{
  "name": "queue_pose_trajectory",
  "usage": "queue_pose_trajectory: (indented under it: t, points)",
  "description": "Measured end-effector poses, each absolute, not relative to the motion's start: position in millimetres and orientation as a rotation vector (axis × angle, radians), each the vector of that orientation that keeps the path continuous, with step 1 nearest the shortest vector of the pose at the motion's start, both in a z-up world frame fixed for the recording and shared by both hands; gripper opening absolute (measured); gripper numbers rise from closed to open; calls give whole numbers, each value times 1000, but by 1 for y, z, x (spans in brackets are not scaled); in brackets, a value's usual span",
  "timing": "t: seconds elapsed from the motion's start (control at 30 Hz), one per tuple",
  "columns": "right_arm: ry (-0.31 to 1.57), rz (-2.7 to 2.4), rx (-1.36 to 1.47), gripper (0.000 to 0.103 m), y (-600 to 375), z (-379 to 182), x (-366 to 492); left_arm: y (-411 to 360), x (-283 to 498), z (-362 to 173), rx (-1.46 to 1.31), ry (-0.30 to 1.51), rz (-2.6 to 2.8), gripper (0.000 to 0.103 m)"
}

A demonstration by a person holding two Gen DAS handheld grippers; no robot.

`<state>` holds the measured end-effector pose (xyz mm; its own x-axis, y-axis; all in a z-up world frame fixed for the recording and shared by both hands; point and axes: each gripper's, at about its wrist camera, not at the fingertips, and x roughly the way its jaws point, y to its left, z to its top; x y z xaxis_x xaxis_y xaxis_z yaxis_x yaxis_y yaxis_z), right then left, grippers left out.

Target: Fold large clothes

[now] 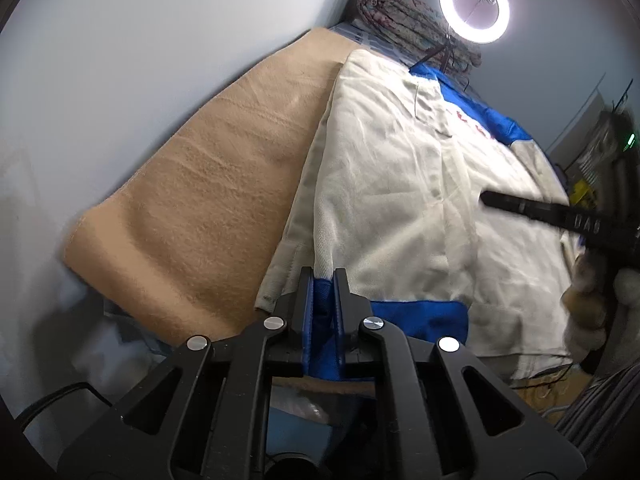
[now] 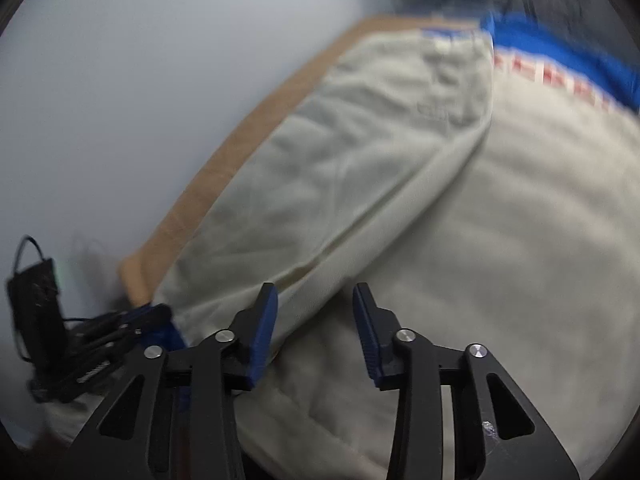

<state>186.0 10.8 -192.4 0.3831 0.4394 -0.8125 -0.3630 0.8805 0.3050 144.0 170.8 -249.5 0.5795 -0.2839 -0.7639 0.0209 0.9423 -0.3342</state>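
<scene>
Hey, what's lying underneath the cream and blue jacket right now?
A tan blanket lies under the jacket, showing along its wall side. How far it reaches beneath is covered by the jacket.

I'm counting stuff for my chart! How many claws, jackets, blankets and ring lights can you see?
Claws: 2, the left claw shut on the jacket's blue hem, the right claw open
Jackets: 1, the cream and blue jacket
Blankets: 2, the tan blanket and the rolled patterned blanket
Ring lights: 1, the ring light
Total: 6
</scene>
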Motion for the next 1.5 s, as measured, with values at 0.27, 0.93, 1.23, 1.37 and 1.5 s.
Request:
queue_pose_trajectory:
  t: [0.27, 0.93, 1.23, 1.37, 1.5]
  points:
    - [1077, 550, -44, 33, 33, -207, 192, 167, 144, -250, -283, 934, -170, 7]
    - [888, 408, 70, 29, -29, -156, 371, 182, 167, -259, -342, 936, -159, 49]
    - [890, 212, 116, 29, -48, -200, 485, 170, 170, -263, -267, 937, -155, 42]
    - [988, 101, 170, 28, -71, -240, 506, 173, 170, -265, -285, 941, -164, 42]
    - [988, 106, 38, 27, -54, -240, 504, 178, 171, -265, -312, 949, -177, 42]
